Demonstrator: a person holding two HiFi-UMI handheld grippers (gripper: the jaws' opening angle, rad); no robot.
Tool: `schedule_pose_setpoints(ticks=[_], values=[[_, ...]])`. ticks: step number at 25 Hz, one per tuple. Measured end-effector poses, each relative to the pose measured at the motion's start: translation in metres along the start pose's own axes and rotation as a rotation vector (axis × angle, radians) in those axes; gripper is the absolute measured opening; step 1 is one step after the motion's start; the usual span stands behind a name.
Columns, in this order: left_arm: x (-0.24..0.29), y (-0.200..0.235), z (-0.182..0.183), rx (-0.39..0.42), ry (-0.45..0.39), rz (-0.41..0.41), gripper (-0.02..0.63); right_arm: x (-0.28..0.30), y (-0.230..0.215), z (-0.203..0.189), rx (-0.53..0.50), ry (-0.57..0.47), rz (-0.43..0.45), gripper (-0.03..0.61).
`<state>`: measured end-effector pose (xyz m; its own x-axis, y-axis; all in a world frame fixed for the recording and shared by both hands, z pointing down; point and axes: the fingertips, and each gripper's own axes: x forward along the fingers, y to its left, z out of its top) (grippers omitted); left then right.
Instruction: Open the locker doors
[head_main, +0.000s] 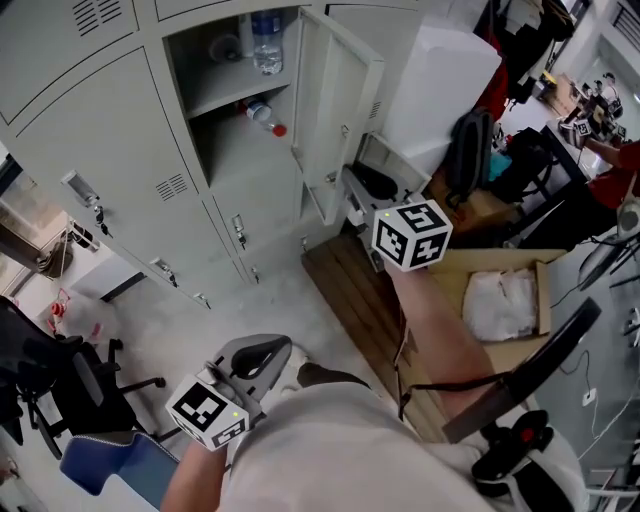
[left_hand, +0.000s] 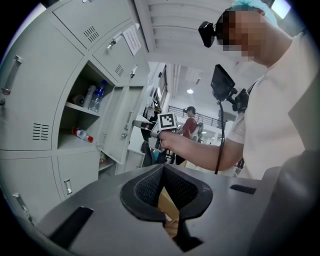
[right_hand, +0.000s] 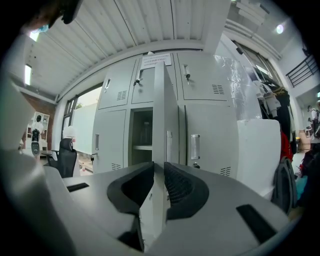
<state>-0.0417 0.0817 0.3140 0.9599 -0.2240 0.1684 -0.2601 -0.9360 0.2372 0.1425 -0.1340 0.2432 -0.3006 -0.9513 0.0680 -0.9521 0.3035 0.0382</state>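
A bank of grey lockers (head_main: 110, 130) fills the head view's upper left. One locker door (head_main: 335, 100) stands swung out, baring two shelves with a water bottle (head_main: 267, 42) and a red-capped bottle (head_main: 265, 117) lying down. My right gripper (head_main: 345, 190) reaches level to that door's lower free edge. In the right gripper view the door's edge (right_hand: 165, 115) runs up between the jaws of the right gripper (right_hand: 159, 167), and the pads close against it. My left gripper (head_main: 262, 355) hangs low near my body, away from the lockers; its jaws (left_hand: 162, 170) meet at the tips with nothing between.
Closed locker doors with handles and keys (head_main: 80, 190) lie left of the open one. A white panel (head_main: 440, 80), a black backpack (head_main: 468, 145) and a cardboard box (head_main: 500, 290) sit to the right. An office chair (head_main: 70, 390) stands at lower left.
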Motion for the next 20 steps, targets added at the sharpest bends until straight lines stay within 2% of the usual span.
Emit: schedule_pose_setpoints(ticks=[13,14,15,20], values=[[0.015,0.007,0.002,-0.001,0.016,-0.035,0.011,-0.014,-0.059,-0.004,0.039,-0.029,-0.074,0.058],[0.017,0.007,0.002,-0.002,0.017,-0.036,0.011,-0.015,-0.064,-0.005,0.041,-0.028,-0.081,0.055],[0.017,0.008,0.001,-0.002,0.018,-0.037,0.011,-0.015,-0.069,-0.006,0.042,-0.028,-0.090,0.022],[0.020,0.011,0.004,0.000,0.020,-0.034,0.011,-0.016,-0.102,-0.001,-0.031,-0.018,-0.144,0.017]])
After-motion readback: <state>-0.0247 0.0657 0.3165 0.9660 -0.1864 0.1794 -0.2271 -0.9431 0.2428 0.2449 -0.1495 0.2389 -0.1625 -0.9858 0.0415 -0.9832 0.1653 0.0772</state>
